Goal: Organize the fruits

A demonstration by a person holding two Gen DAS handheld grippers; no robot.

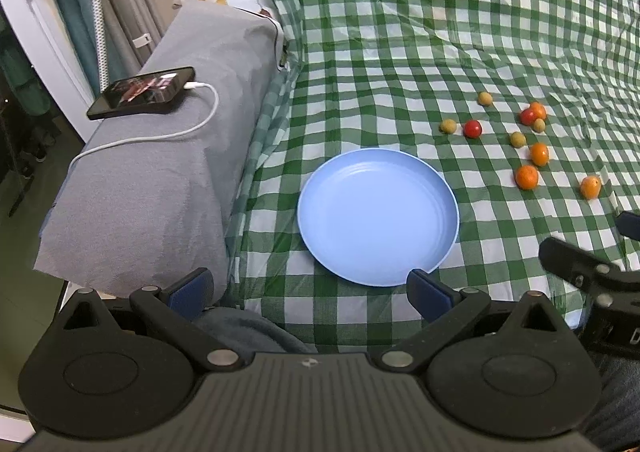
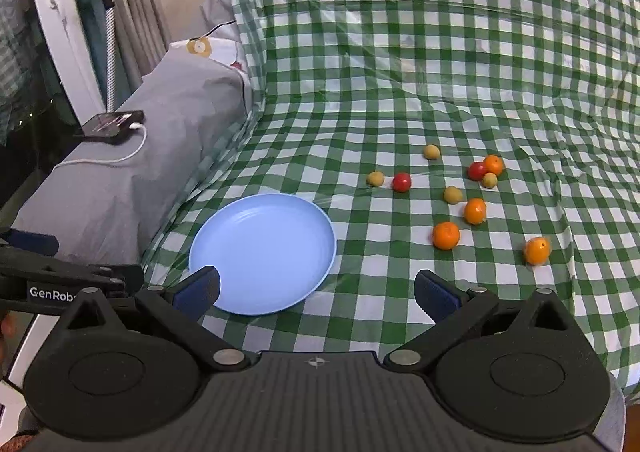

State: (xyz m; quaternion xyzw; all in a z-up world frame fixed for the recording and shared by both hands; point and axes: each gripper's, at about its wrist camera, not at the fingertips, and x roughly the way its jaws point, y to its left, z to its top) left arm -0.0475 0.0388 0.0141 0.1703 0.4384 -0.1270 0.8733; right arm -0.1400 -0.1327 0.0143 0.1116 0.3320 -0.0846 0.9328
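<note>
Left gripper (image 1: 308,290) wide apart, holding nothing, hovering at the near edge of the blue plate (image 1: 378,217). Right gripper (image 2: 316,292) also wide apart and holding nothing, just right of the plate's near rim. Plate has no fruit on it and sits on a green-and-white checked cloth (image 1: 400,52) over a bed. All fruits lie loose on the cloth, right of and beyond the plate. Four oranges: one (image 2: 446,235) nearest the plate, one (image 2: 475,211) just behind it, one (image 2: 537,250) off alone at right, one (image 2: 493,164) at the back touching a red tomato (image 2: 476,171). A small yellow-green fruit (image 2: 489,180) sits right against that back pair. Second tomato (image 2: 401,182) just beside another yellow-green fruit (image 2: 375,179), the pair closest to the plate's far side. Two more yellow-green fruits: one (image 2: 431,152) farthest back, one (image 2: 453,195) mid-cluster between the tomato pair and the oranges. Left of the cloth, a grey covered bolster (image 1: 168,156) carries a phone (image 1: 142,93), screen lit, with a white cable (image 1: 192,124) plugged in. Part of the right gripper's black frame shows at the right edge of the left wrist view; the left one's frame, with partial lettering, shows at the left edge of the right wrist view.
</note>
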